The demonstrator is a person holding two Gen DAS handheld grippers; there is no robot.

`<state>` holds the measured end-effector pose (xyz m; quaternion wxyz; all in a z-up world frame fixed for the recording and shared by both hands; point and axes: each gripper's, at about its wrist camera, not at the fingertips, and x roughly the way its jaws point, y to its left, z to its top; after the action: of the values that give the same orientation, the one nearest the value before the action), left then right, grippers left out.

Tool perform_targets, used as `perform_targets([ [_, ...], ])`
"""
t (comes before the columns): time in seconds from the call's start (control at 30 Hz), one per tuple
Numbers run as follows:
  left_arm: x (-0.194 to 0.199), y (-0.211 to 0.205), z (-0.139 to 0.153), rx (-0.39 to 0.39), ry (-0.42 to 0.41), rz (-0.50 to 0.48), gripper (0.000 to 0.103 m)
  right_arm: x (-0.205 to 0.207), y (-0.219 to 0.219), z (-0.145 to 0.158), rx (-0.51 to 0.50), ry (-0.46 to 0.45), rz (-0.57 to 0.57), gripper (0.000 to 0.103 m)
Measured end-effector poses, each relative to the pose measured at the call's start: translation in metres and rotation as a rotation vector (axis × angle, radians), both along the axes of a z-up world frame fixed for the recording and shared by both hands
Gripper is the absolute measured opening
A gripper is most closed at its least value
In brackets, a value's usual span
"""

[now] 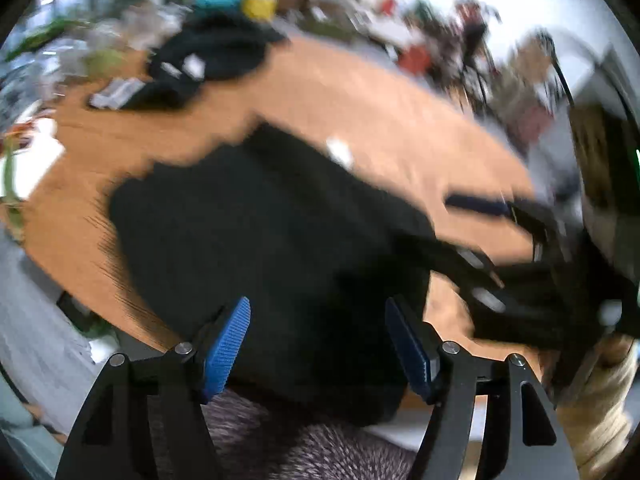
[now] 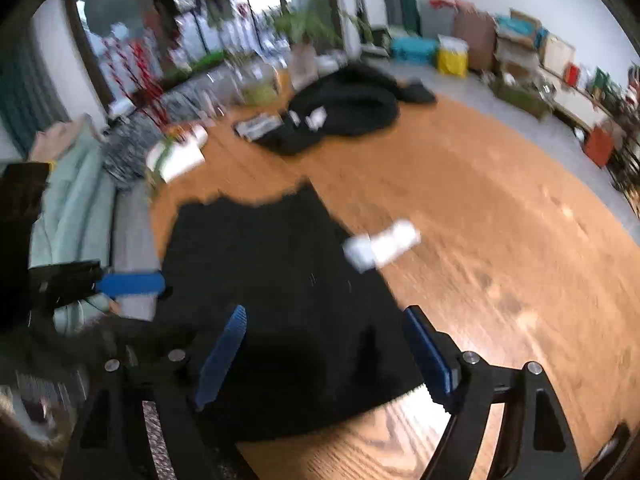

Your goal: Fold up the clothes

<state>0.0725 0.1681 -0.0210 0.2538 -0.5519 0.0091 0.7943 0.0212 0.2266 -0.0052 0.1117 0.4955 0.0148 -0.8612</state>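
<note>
- Black garment (image 2: 276, 288) is lying spread on the wooden table (image 2: 500, 248), directly ahead of and beneath both tongs.
- Left gripper (image 1: 318, 346) is hanging over its near edge, jaws wide apart, gripping nothing.
- Right gripper (image 2: 326, 354) is likewise gaping, empty, above the cloth.
- White tag (image 2: 382, 248), blurred, is probably lying at the garment's right edge.
- Another dark heap (image 2: 348, 104) is sitting well beyond.

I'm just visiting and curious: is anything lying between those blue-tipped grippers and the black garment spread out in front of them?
Nothing visible does. The left hand-held gripper and the right hand-held gripper are both open directly over the near edge of the black garment on the wooden table.
</note>
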Motion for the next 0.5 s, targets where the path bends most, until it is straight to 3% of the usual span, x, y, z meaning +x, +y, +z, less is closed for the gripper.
perform_targets([
  [0.07, -0.001, 0.006, -0.022, -0.038, -0.028, -0.030, 0.071, -0.010, 0.000, -0.031, 0.046, -0.100, -0.024, 0.084],
  [0.13, -0.006, -0.004, -0.029, 0.016, -0.069, -0.001, 0.071, -0.015, 0.005, -0.057, 0.000, -0.162, -0.052, 0.088],
  [0.17, -0.008, -0.010, -0.028, 0.032, -0.085, 0.009, 0.071, -0.015, 0.008, -0.056, -0.023, -0.154, -0.060, 0.090],
  [0.27, -0.007, -0.026, -0.008, 0.061, -0.063, 0.046, 0.070, -0.011, 0.017, -0.031, -0.053, -0.119, -0.097, 0.079],
  [0.4, 0.001, -0.038, 0.020, 0.123, 0.010, 0.027, 0.070, 0.005, 0.017, 0.002, -0.023, -0.010, -0.102, 0.083],
  [0.5, -0.014, -0.037, -0.005, 0.005, -0.037, 0.098, 0.070, 0.020, 0.002, 0.009, -0.043, 0.014, -0.043, 0.083],
])
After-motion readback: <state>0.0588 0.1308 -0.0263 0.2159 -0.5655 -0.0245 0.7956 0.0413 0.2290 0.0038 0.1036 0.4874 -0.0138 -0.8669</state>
